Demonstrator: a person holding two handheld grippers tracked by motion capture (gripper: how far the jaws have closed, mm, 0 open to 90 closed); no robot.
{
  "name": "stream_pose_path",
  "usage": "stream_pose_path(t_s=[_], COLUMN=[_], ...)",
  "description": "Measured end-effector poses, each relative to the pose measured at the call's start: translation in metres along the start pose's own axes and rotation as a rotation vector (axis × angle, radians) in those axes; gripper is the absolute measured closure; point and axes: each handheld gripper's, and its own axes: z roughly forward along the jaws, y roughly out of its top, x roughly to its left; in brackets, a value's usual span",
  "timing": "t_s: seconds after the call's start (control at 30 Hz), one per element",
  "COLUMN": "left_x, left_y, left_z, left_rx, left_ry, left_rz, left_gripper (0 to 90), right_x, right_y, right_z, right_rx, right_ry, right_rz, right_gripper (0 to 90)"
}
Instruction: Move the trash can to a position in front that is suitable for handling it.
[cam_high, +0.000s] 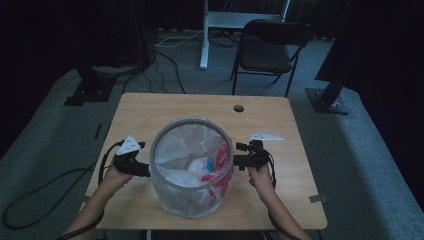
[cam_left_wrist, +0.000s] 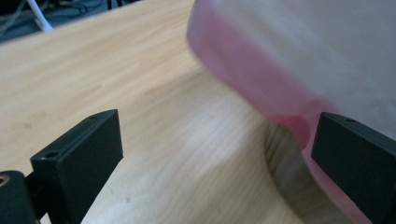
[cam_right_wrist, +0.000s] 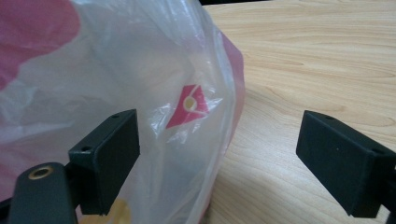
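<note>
you have a round bin standing near the middle of the wooden table, lined with a thin white and pink plastic bag folded out over its grey rim, and some crumpled white and blue scraps lying inside. your left gripper sits at the bin's left side just below the rim, and your right gripper at its right side; in both gripper views the jaws stand wide apart with nothing clamped between them. in the right gripper view the bag's loose film bulges in front of your left-hand jaw, while the other jaw is over bare table. expect this bag to handle as very light, soft and slippery: it will crease, stretch and slide through a loose pinch, and could tear if you yank it. the bin looks light too and may tip or skid. take hold where the film is doubled over the rim, one pinch at each side, and close fully on plastic rather than on the hoop.
</note>
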Motion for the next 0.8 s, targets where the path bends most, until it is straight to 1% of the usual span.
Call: stream_pose_path(t_s=[0.07,0.1,0.2,0.27,0.37,0.4,0.47,0.53,0.6,0.63,0.7,0.73,0.8], left_x=[0.005,0.006,0.011,0.012,0.014,0.014,0.014,0.013,0.013,0.013,0.012,0.012,0.011], left_y=[-0.008,-0.012,-0.024,-0.033,-0.045,-0.048,-0.056,-0.062,-0.069,-0.071,-0.077,-0.079,-0.084], left_z=[-0.002,-0.003,-0.005,-0.006,-0.009,-0.011,-0.014,-0.017,-0.021,-0.023,-0.026,-0.027,-0.029], left_rx=[-0.011,-0.007,0.016,0.035,0.051,0.054,0.055,0.06,0.057,0.063,0.069,0.071,0.074], left_ry=[-0.009,-0.013,-0.026,-0.028,-0.034,-0.035,-0.041,-0.046,-0.066,-0.073,-0.084,-0.097,-0.124], left_rz=[-0.024,-0.03,-0.045,-0.057,-0.078,-0.084,-0.102,-0.113,-0.127,-0.134,-0.128,-0.129,-0.14], left_gripper=[2.0,1.9,2.0,2.0,2.0,2.0,2.0,2.0,2.0,2.0,2.0,2.0,2.0], right_x=[-0.002,-0.004,-0.006,-0.007,-0.009,-0.009,-0.009,-0.008,-0.007,-0.007,-0.008,-0.009,-0.011], right_y=[-0.001,-0.001,-0.002,-0.003,-0.003,-0.003,-0.003,-0.004,-0.004,-0.005,-0.007,-0.008,-0.01], right_z=[-0.001,-0.002,-0.004,-0.006,-0.009,-0.01,-0.011,-0.012,-0.013,-0.014,-0.017,-0.018,-0.021], right_rx=[-0.002,0.0,-0.004,-0.009,-0.02,-0.023,-0.03,-0.03,-0.032,-0.033,-0.034,-0.038,-0.038], right_ry=[0.007,0.013,0.004,0.001,0.0,-0.001,0.013,0.013,0.023,0.023,0.029,0.021,0.026], right_rz=[0.003,0.003,0.0,0.003,0.005,0.006,0.004,-0.008,-0.015,-0.022,-0.029,-0.029,-0.025], right_gripper=[13.0,13.0,13.0,13.0,13.0,13.0,13.0,13.0,13.0,13.0,12.9,13.0,13.0])
